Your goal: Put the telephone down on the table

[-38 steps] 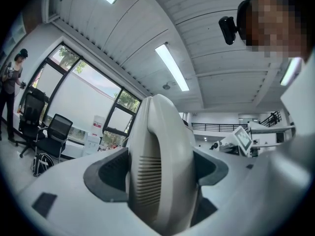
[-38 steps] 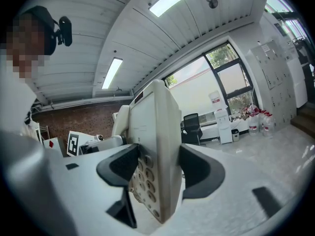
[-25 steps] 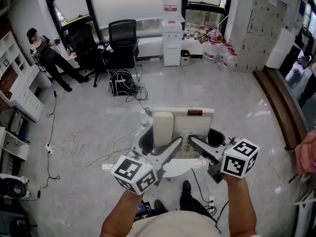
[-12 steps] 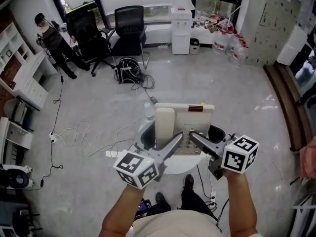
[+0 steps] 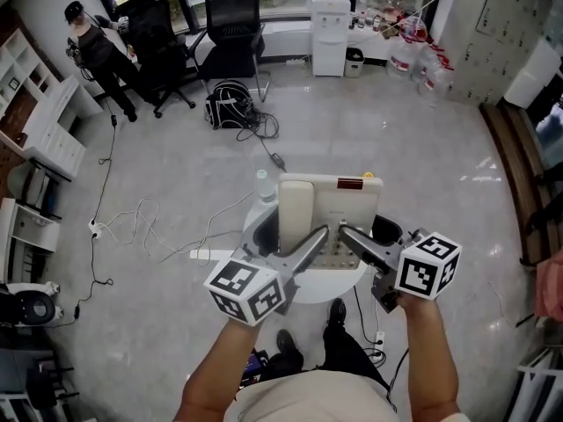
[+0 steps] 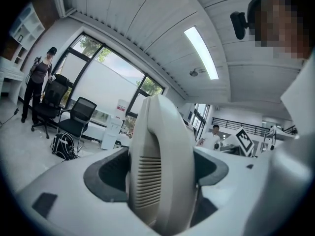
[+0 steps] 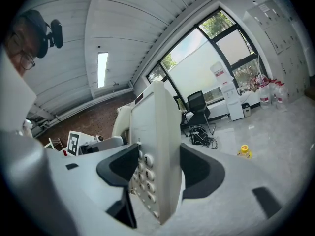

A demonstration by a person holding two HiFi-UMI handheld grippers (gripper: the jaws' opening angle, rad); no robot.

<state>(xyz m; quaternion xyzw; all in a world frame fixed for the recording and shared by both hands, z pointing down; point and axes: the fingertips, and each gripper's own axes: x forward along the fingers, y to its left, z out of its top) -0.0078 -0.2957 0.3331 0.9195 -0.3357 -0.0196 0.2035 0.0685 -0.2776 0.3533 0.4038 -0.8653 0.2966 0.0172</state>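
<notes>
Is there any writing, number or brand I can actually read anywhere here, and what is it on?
No text here can be read.
Keys of the telephone: marks too blurred.
Red label on the telephone: too small.
Marker cubes: black-and-white patterns, no words.

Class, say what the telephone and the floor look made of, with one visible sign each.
Telephone: likely moulded plastic, cream, matte; moulded slots and rounded edges show.
Floor: probably polished stone or tile, pale grey, glossy; it mirrors window light.

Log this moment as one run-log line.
left claw: shut on telephone | right claw: shut on telephone | telephone: over round table, not released
</notes>
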